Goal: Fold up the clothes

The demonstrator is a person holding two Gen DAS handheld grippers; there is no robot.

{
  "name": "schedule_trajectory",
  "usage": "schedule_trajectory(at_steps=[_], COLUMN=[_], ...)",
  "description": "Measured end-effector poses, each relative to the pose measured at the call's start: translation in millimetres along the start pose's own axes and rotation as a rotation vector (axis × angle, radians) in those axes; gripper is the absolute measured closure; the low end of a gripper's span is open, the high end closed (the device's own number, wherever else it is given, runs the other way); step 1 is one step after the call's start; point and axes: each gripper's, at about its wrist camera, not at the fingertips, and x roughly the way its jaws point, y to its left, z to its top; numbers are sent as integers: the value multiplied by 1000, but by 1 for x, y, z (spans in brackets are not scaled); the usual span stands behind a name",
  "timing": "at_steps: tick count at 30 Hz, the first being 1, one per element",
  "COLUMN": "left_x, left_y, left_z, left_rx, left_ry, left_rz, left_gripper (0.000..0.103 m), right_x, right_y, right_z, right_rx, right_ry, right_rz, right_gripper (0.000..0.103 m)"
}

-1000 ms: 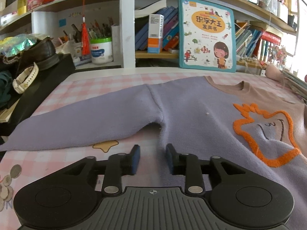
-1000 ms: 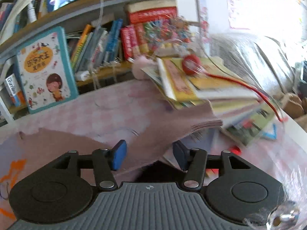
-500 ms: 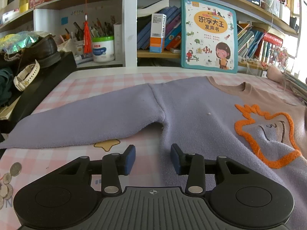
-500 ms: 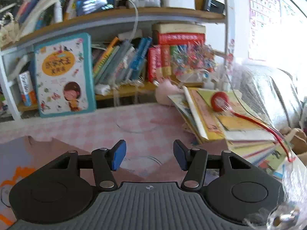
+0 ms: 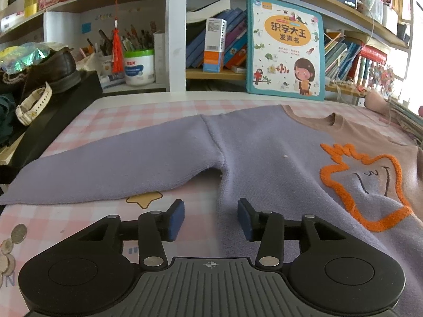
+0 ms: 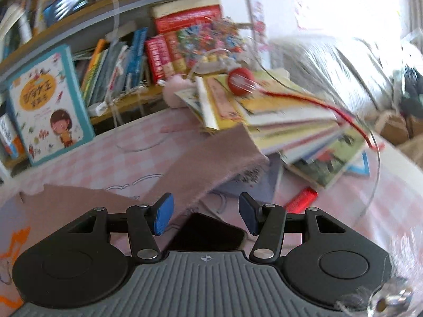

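Clearly your sweater [image 5: 264, 145] lies flat on the checked tablecloth [image 5: 137, 111], soft and limp; pinch its lilac sleeve [image 5: 111, 169]. Left gripper [image 5: 210, 218] is opening, empty; right gripper [image 6: 205, 216] gapes empty.

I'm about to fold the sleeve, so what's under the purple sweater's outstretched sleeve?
The purple sweater's sleeve lies flat on a pink checked tablecloth; a yellow star print pokes out at its lower edge. Whatever else lies beneath is covered.
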Motion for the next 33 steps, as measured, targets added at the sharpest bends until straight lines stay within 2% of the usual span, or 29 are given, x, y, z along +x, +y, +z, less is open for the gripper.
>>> schedule_trajectory(at_steps=[3, 7, 10, 12, 13, 18, 21, 22, 23, 24, 26, 29, 33], left_x=[0, 1, 1, 1, 1, 1, 1, 1, 1, 1, 1, -1, -4], left_y=[-1, -1, -1, -1, -1, 0, 0, 0, 0, -1, 0, 1, 1], left_z=[0, -1, -1, -1, -1, -1, -1, -1, -1, -1, -1, -2, -1], left_rx=[4, 4, 5, 5, 4, 7, 14, 16, 18, 19, 17, 14, 3], left_ry=[0, 0, 0, 0, 0, 0, 0, 0, 0, 0, -4, -14, -25], left_rz=[3, 5, 7, 7, 7, 5, -1, -3, -4, -6, -14, -37, -57], left_gripper=[57, 56, 56, 56, 56, 55, 54, 54, 54, 54, 53, 53, 53], right_x=[1, 13, 20, 25, 26, -19, -15, -9, -5, -1, -9, -33, -48], right_y=[-10, -9, -2, 2, 2, 0, -22, -28, -31, -35, -39, -27, 14], right_z=[1, 1, 3, 4, 6, -5, -24, -30, -34, -38, -45, -52, -66], right_rx=[99, 207, 247, 247, 234, 143, 189, 190, 179, 168, 163, 105, -35], right_ry=[13, 47, 36, 20, 17, -178, -78, -29, 17, 64, 54, 27, 98], right_rz=[59, 144, 172, 160, 150, 85, 38, 9, -21, -61, -62, 4, 232], right_gripper=[43, 43, 45, 78, 98, 98, 95, 88, 75, 72, 60, 51, 47])
